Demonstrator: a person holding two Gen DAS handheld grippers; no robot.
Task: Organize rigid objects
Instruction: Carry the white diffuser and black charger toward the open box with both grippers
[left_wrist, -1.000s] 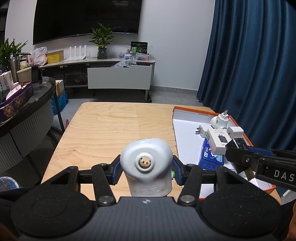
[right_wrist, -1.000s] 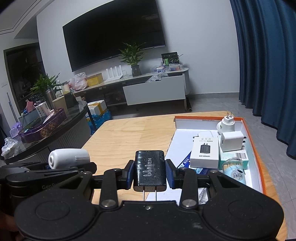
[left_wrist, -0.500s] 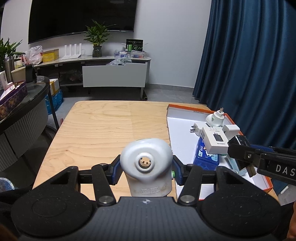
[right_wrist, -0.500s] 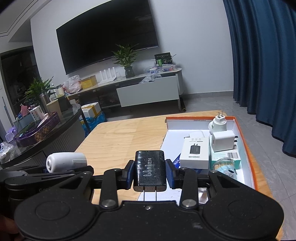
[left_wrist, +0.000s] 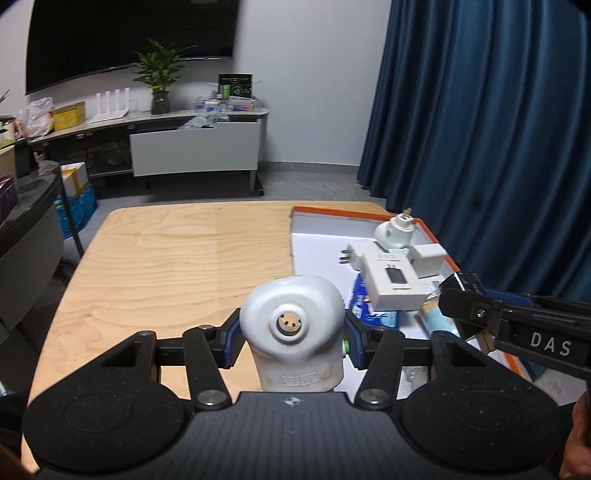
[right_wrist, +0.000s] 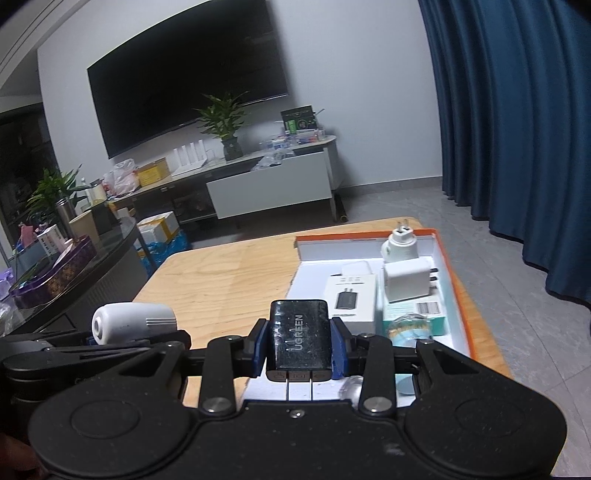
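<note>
The left tongs (left_wrist: 291, 334) clamp a white rounded plug-in device (left_wrist: 291, 325) above the wooden tabletop (left_wrist: 177, 258). The right tongs (right_wrist: 299, 345) grip a black charger (right_wrist: 298, 338), prongs toward the camera, over the near end of the orange-rimmed tray (right_wrist: 448, 258), which holds white adapters, boxes and what may be a jar.

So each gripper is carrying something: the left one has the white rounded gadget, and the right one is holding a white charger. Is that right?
Not quite. The right gripper holds a black charger, not a white one, as the right wrist view shows. The left gripper does hold the white rounded gadget.
</note>
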